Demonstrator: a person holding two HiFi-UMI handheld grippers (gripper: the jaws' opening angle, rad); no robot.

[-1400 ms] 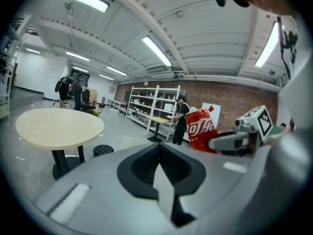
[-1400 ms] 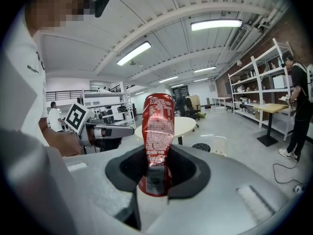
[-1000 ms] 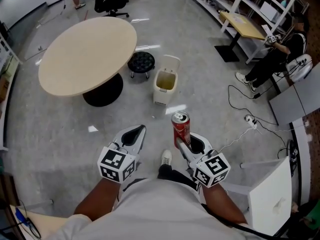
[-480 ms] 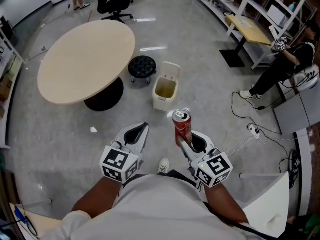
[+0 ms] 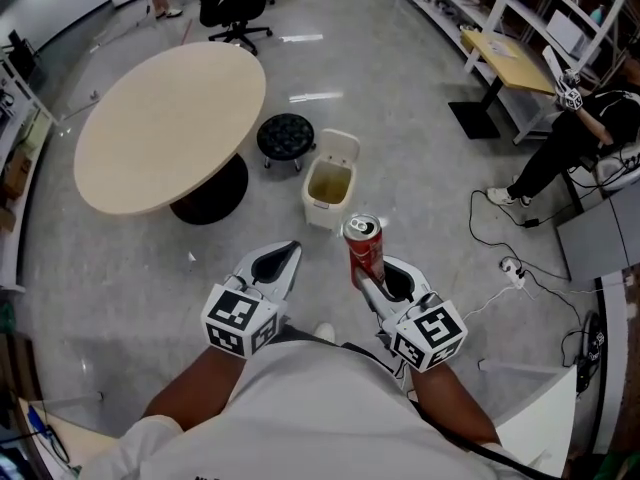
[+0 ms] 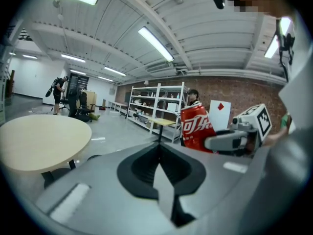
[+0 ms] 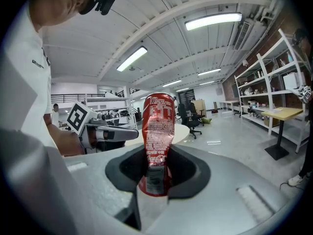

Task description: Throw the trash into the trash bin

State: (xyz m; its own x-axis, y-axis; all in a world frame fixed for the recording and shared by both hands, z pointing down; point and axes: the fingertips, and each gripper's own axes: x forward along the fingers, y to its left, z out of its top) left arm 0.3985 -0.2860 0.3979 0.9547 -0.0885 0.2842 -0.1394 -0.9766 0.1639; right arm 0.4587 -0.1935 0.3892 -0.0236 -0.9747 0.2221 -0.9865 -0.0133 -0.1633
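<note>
Across open floor [image 5: 410, 178] from trash bin [image 5: 318, 208], right gripper [image 5: 372, 286] tight on red can [image 5: 362, 248], left gripper [image 5: 280, 260] closed

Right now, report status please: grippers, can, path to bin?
Right gripper shut on red can, upright. Left gripper shut, empty. Trash bin ahead, lid open; nothing between.

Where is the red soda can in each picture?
Head view: red can just right of middle, nearer than the trash bin.
Left gripper view: can right of middle.
Right gripper view: can dead centre, upright between the jaws.
Shared landmark: the round table.
</note>
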